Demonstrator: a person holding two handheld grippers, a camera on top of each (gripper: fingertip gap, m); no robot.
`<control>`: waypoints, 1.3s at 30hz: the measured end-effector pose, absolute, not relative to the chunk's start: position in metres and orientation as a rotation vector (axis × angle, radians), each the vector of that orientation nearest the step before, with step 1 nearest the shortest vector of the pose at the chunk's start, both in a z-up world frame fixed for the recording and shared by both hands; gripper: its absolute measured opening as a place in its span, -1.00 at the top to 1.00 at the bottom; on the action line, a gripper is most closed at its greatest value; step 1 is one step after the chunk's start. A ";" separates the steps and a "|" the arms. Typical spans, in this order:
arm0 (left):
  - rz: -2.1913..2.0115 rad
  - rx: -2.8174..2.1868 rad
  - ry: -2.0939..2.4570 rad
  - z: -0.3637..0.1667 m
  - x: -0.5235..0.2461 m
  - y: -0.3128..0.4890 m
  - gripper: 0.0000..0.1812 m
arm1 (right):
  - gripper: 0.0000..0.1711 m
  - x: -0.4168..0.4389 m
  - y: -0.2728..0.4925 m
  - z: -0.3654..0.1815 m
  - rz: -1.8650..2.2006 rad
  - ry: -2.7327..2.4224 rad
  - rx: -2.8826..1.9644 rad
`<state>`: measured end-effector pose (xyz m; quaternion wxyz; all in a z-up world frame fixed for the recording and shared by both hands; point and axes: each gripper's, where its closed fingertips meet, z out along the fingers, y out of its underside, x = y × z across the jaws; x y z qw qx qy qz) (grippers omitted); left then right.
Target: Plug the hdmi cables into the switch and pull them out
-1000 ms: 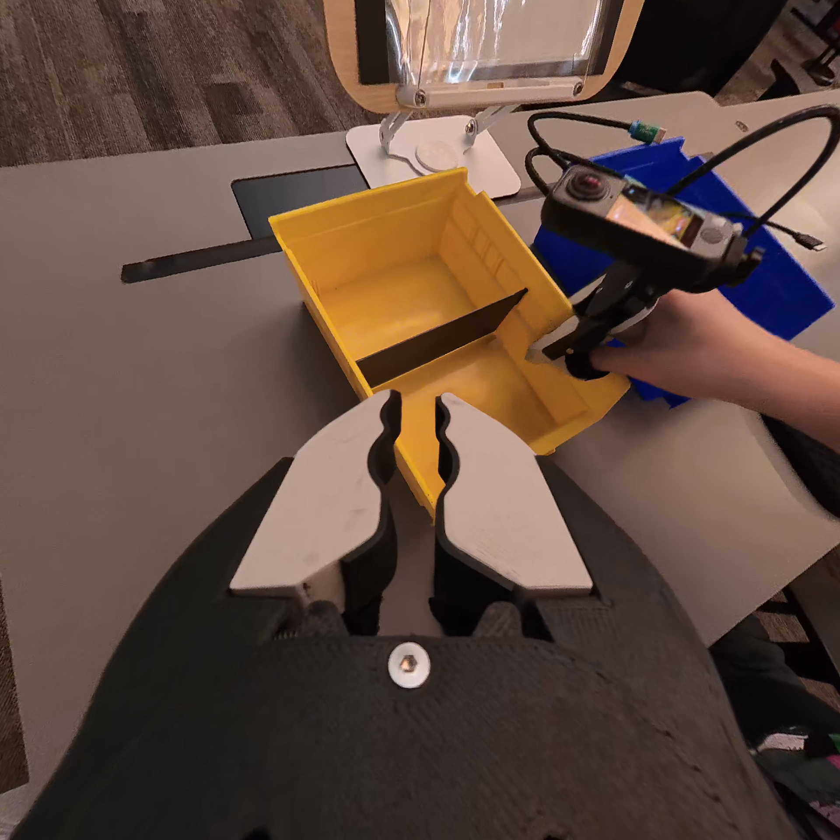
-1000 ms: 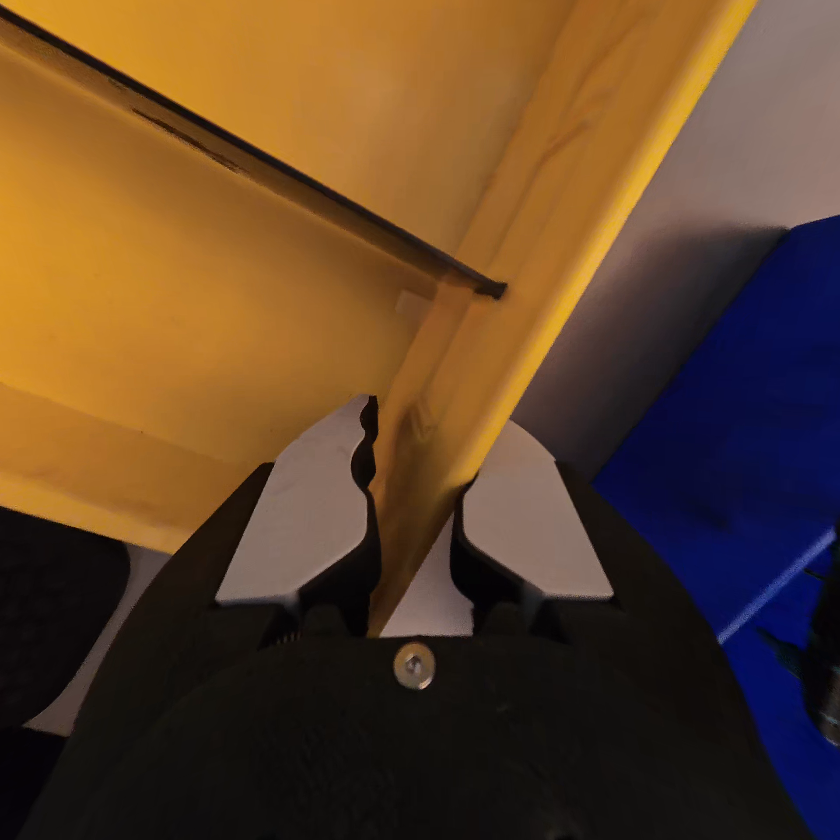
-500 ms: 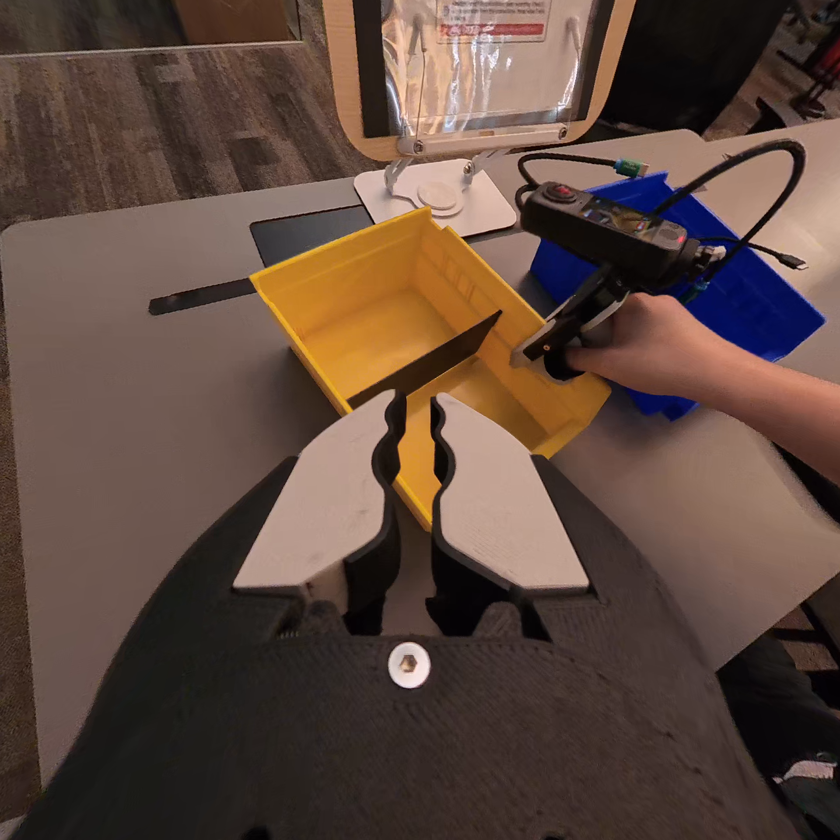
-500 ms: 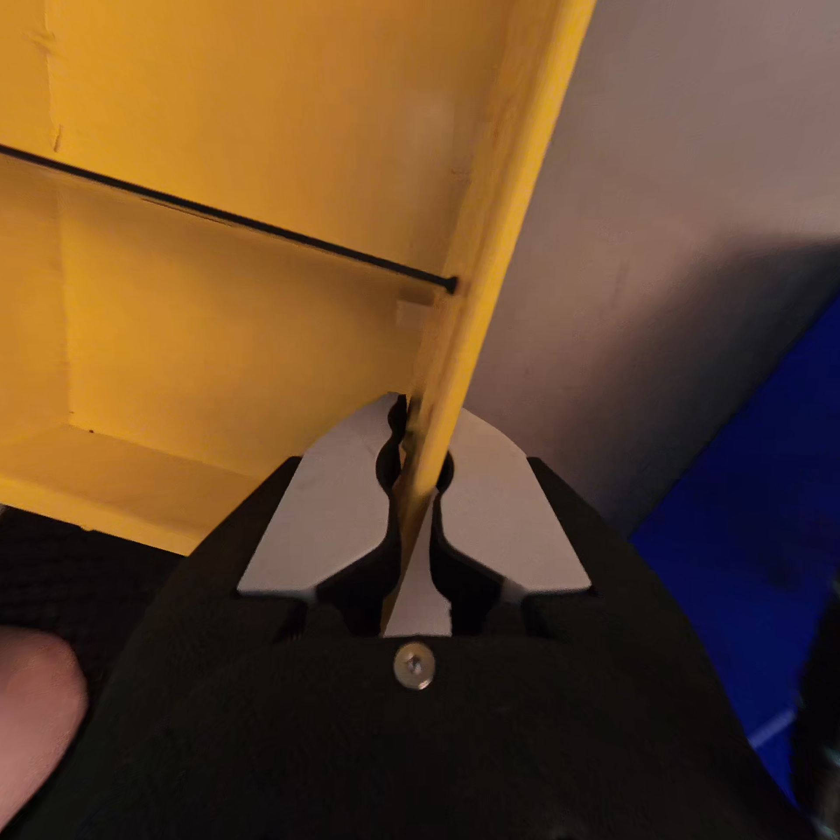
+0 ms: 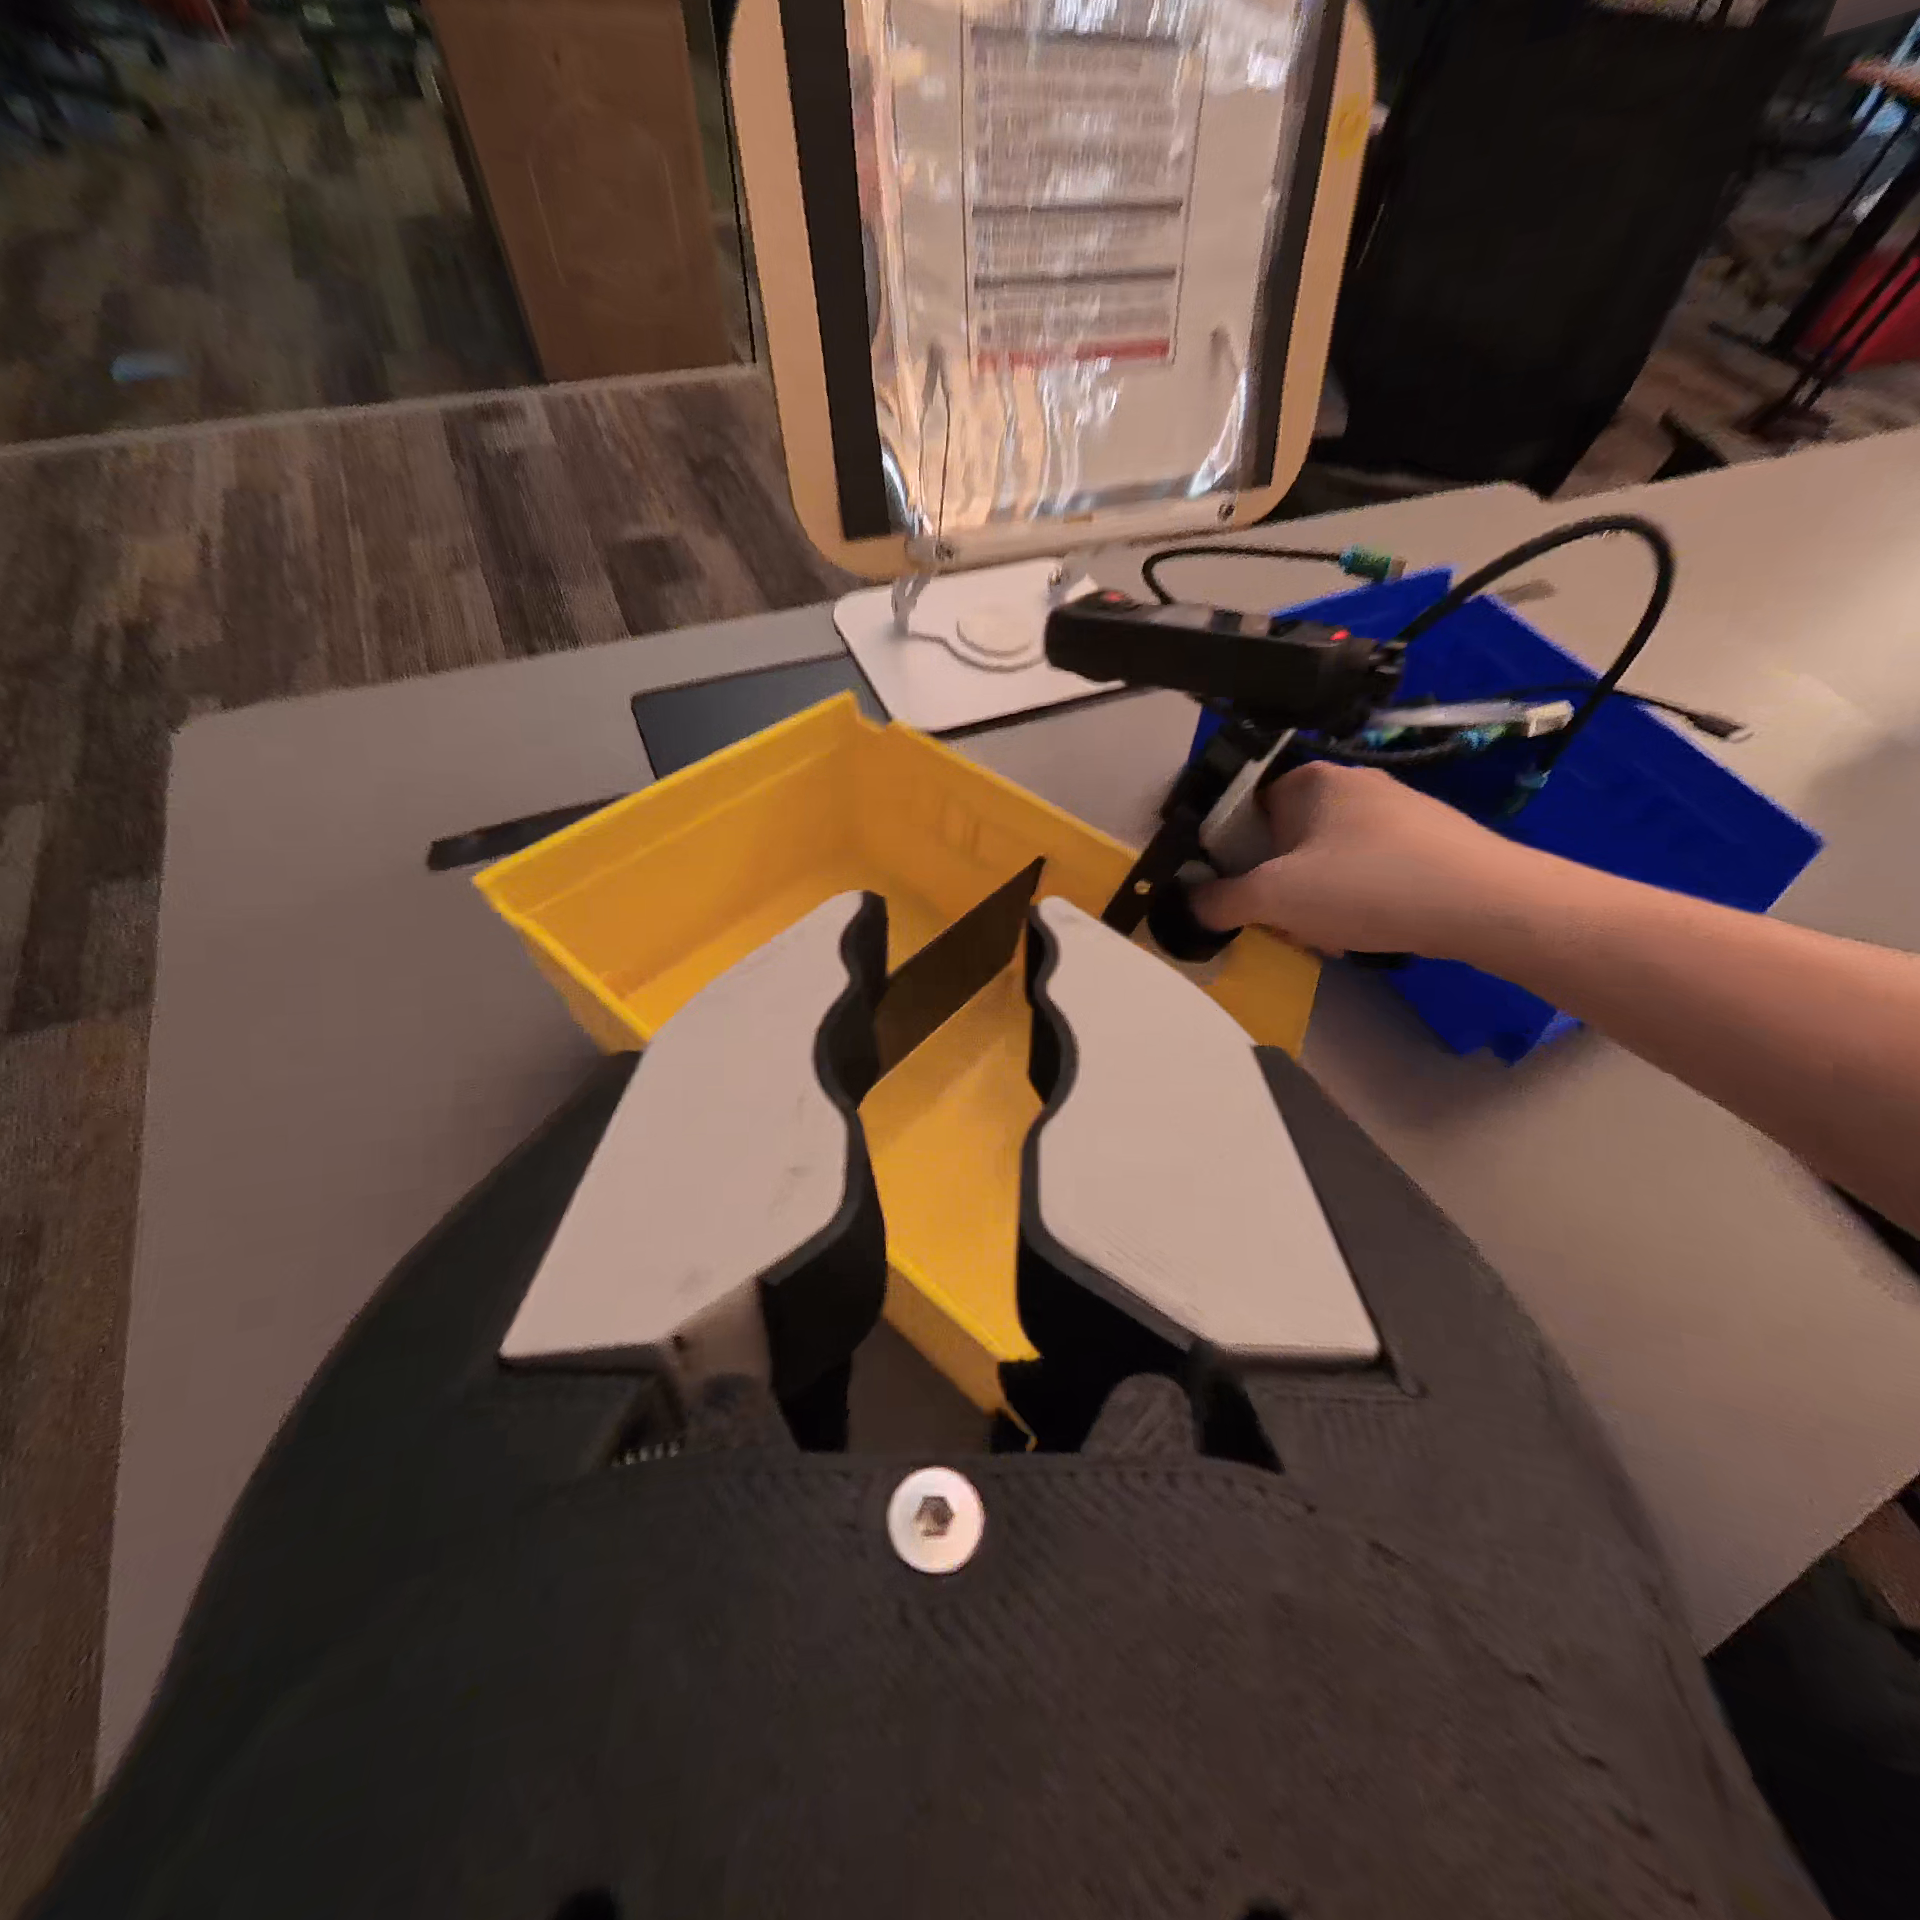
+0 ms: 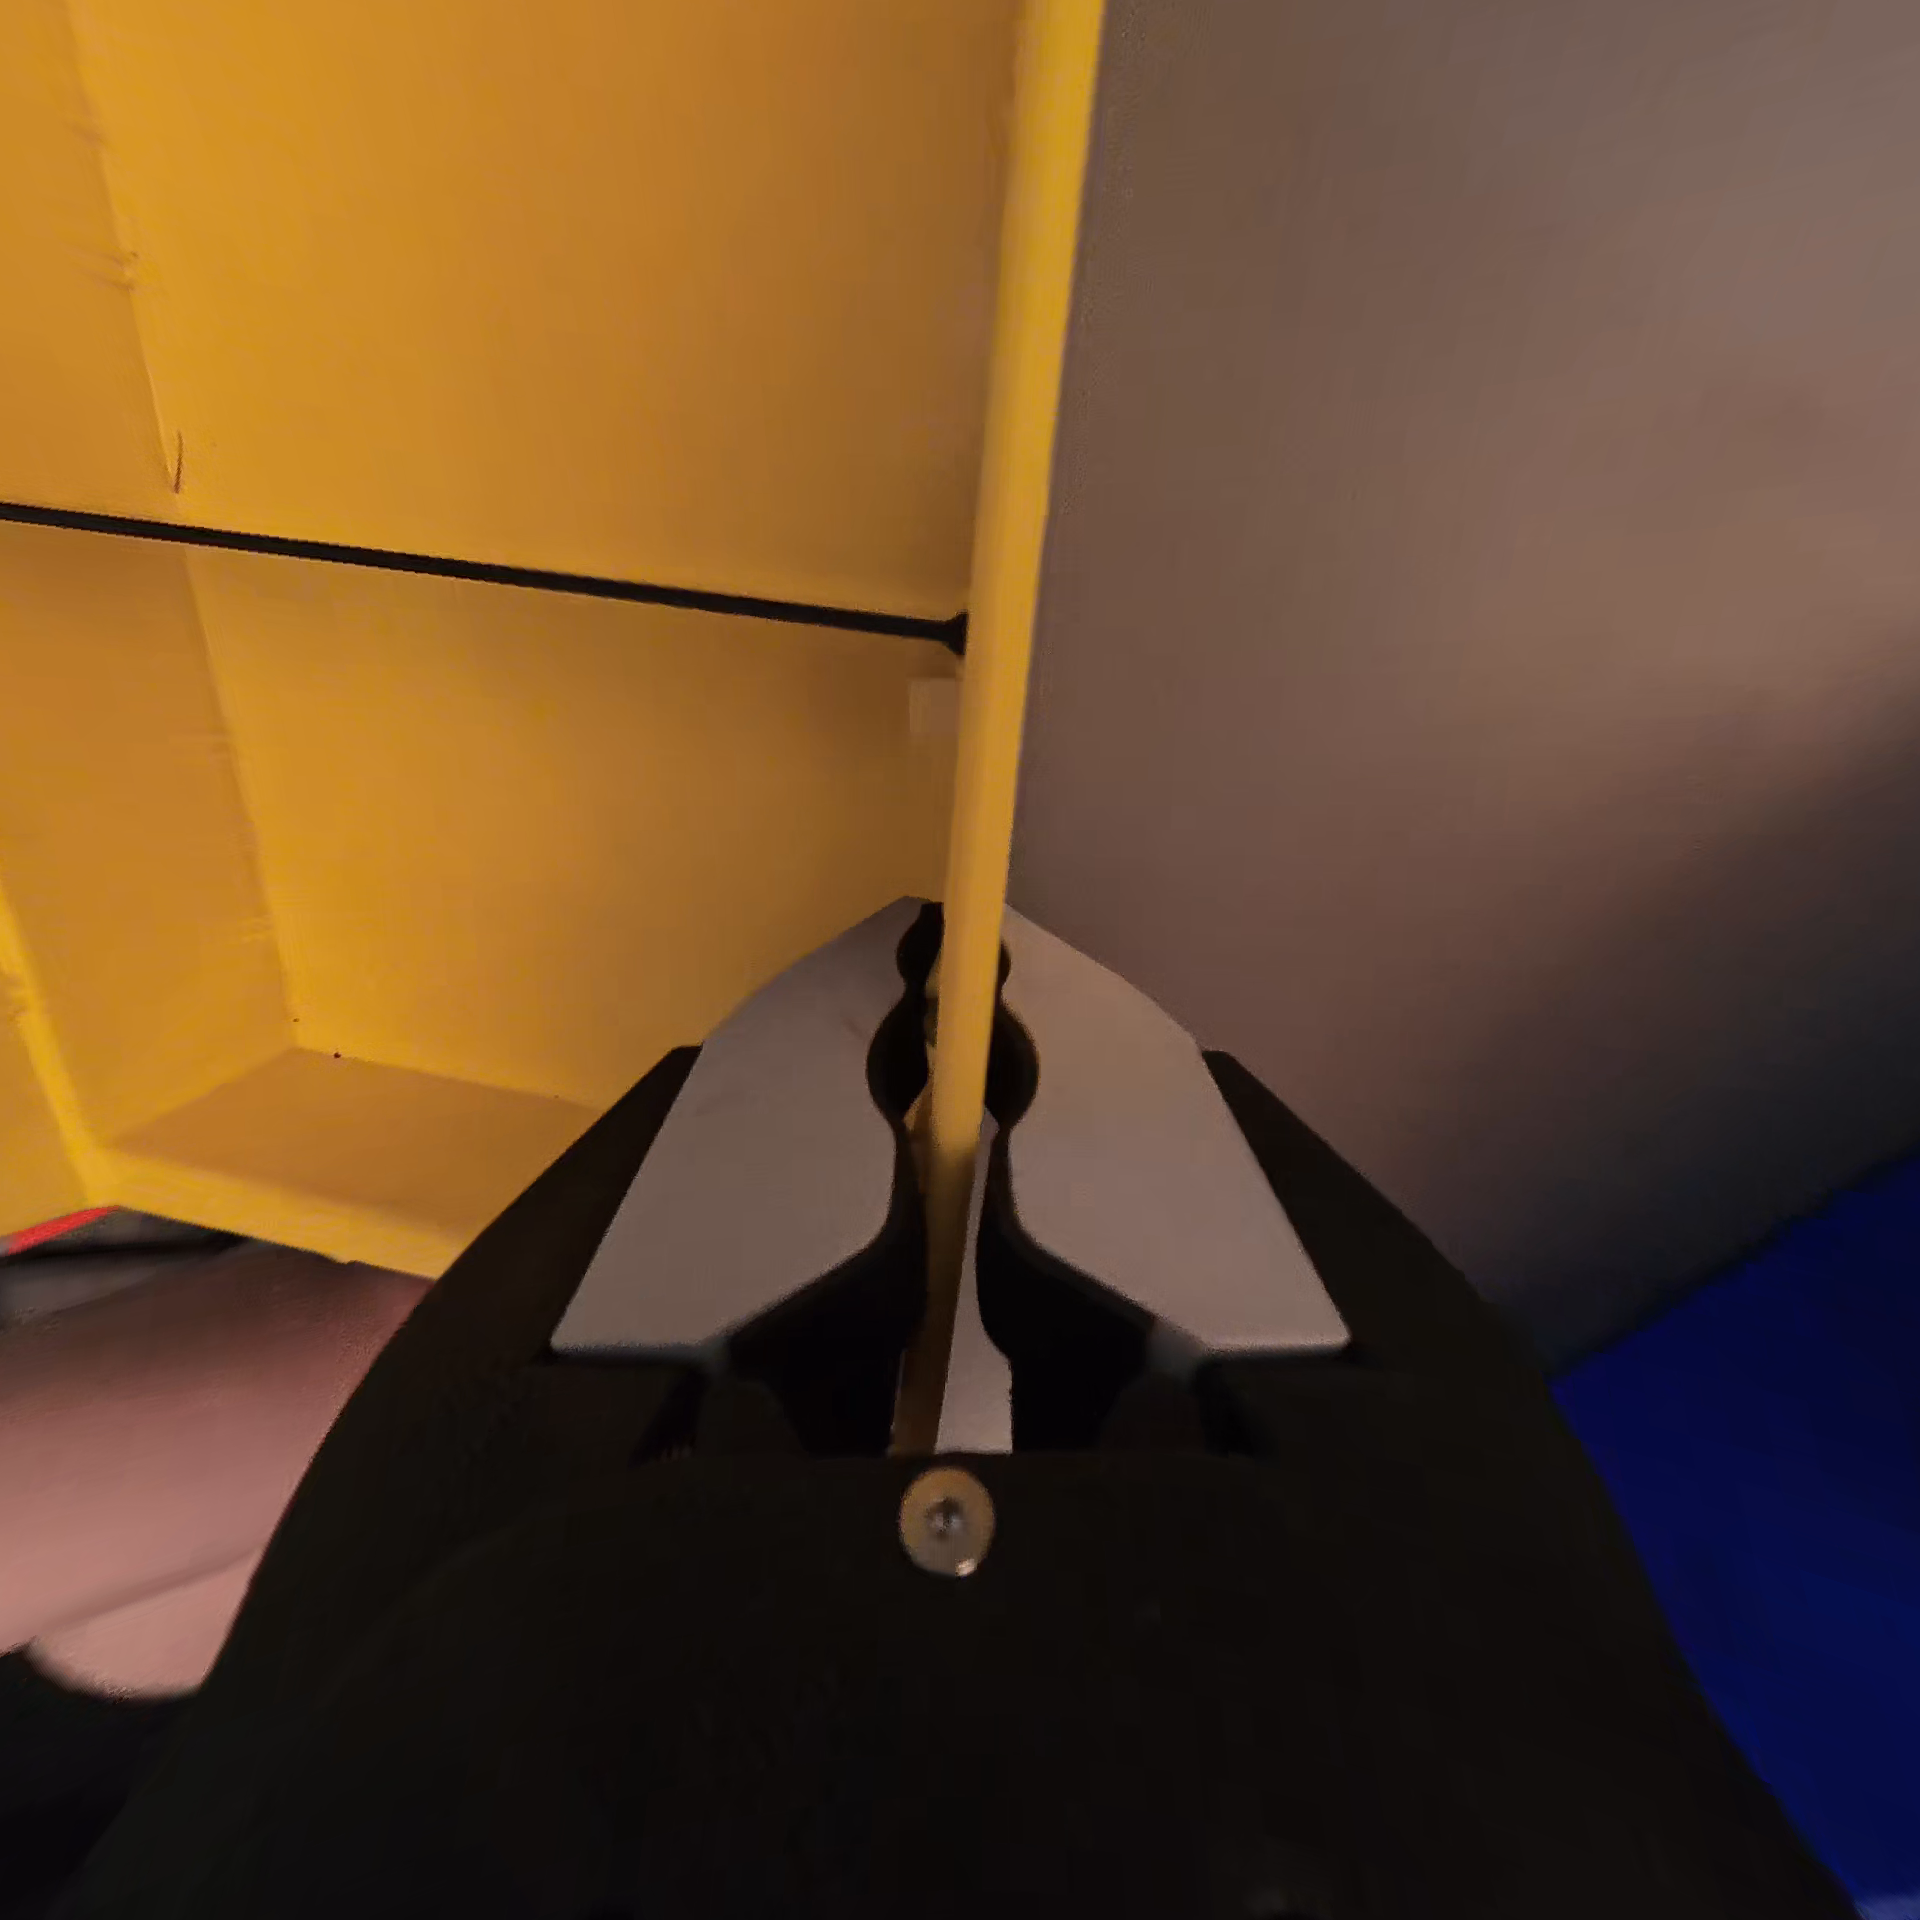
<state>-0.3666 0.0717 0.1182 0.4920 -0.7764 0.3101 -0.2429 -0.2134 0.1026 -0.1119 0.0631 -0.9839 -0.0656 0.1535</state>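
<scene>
Right now the right gripper [image 6: 951, 935] is clamped on the long side wall of the yellow plastic bin with a black divider [image 5: 727, 831]; fingers pinched onto the thin rim, one inside the bin, one outside. In the left wrist view the hand [image 5: 1340, 873] holding it sits at the bin's far-right side.

Left gripper [image 5: 951, 935] has its jaws partly apart, straddling the bin's near corner, gripping nothing that I can see. Contact with the wall is unclear.

Key relation: the bin's long axis runs away from the left gripper toward the upper left, the divider crosses it, and both compartments look empty. No HDMI switch visible in either view. The only cables in view are black ones [image 5: 1558, 582] looped over the blue plastic bin [image 5: 1662, 831], just right of the yellow bin on the grey table [image 5: 312, 1039]; some likely belong to the gripper rig. So the right gripper is nearer to them.

Judgement: this is bin handling, no plugging started.

Writing: a framed sheet on a stand [image 5: 1070, 260] behind the bins carries print, too blurred to read. No brands visible.
</scene>
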 end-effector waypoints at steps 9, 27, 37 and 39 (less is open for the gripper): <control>-0.920 -1.317 0.378 0.224 -0.424 0.001 0.35 | 0.93 -0.233 0.106 0.030 0.623 -0.422 -2.874; -0.967 -2.116 1.413 0.031 -0.184 0.027 0.45 | 0.93 0.152 -0.102 0.217 0.354 0.486 -2.508; -1.409 -2.440 1.444 -0.063 -0.082 0.003 0.16 | 0.93 0.324 -0.232 0.061 -0.004 1.048 -2.475; -1.417 -2.466 1.359 -0.073 -0.067 0.007 0.18 | 0.93 0.331 -0.239 0.026 0.002 1.057 -2.518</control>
